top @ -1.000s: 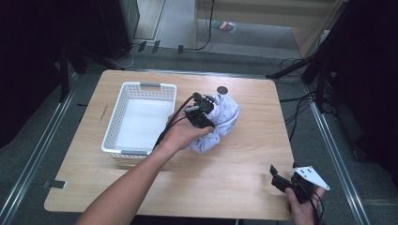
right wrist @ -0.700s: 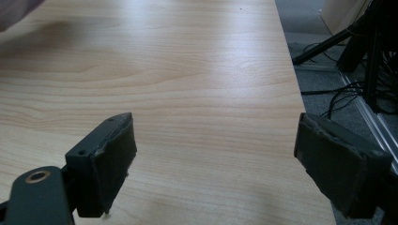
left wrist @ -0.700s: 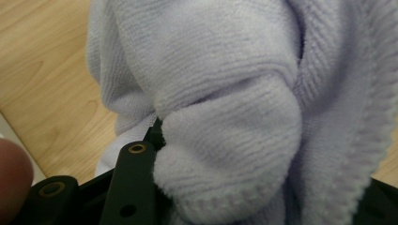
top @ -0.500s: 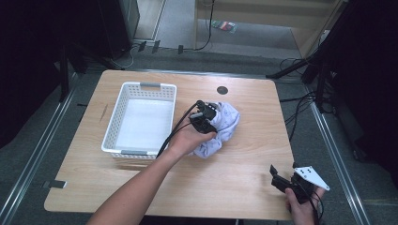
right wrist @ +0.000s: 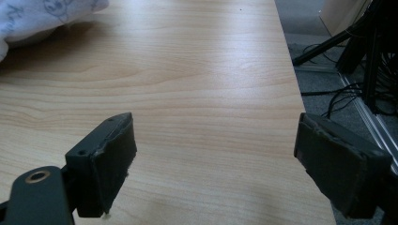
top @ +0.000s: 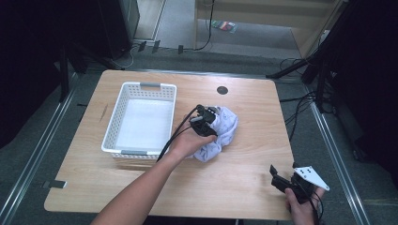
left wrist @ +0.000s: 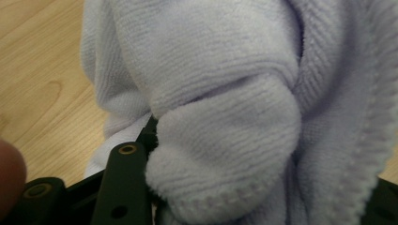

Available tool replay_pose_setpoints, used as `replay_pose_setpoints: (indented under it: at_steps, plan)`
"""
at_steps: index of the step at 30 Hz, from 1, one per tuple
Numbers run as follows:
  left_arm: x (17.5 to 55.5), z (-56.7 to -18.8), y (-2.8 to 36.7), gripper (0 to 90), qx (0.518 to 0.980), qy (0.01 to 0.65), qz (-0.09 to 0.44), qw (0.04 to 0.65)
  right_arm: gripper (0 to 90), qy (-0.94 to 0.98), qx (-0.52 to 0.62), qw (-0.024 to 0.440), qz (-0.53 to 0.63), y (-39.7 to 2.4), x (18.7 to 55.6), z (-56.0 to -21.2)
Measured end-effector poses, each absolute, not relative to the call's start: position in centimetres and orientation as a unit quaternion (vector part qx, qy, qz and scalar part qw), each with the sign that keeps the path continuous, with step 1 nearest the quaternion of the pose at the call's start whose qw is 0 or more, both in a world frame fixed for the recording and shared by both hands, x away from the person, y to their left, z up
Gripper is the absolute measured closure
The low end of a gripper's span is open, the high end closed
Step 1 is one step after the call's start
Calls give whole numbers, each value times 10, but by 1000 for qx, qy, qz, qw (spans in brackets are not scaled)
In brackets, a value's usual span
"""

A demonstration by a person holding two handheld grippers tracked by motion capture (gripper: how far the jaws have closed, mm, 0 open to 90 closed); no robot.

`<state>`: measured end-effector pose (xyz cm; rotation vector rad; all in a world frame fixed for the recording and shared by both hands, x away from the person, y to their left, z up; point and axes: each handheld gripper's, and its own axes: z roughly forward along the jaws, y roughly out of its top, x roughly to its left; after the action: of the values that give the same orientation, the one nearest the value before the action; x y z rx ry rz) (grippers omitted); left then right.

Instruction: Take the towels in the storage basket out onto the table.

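A crumpled pale lavender terry cloth point(top: 221, 133) is seen on the wooden table point(top: 244, 178), just right of the white perforated plastic basket point(top: 141, 119). A fold is clenched by the left gripper point(top: 206, 123). The right gripper point(top: 281, 180) is held spread wide, empty, near the table's front right corner.

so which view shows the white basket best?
High view: the whole white basket sits left of the cloth the left gripper grips. The left gripper view has close-up cloth folds and table; the right gripper view has bare table and a cloth corner.
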<state>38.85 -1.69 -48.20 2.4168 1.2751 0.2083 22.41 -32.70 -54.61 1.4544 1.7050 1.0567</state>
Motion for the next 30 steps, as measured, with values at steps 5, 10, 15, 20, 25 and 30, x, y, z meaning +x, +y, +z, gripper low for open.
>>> replay_pose_setpoints:
  at_steps: [5,10,15,20,25,30]
  plan:
    - [387,-485,-19,374,866,452,75,202,133,650,555,325,405,-327,224,-546]
    - [387,-482,-19,46,864,455,52,207,133,649,555,325,405,-327,224,-546]
    - [385,-470,-10,0,868,444,47,219,133,649,556,324,405,-327,224,-546]
    - [382,-453,4,0,858,450,53,241,133,650,555,325,404,-327,224,-546]
    - [378,-435,20,0,855,447,67,255,133,650,556,326,404,-327,224,-546]
    - [376,-424,40,0,849,452,81,260,59,640,561,341,399,-326,223,-546]
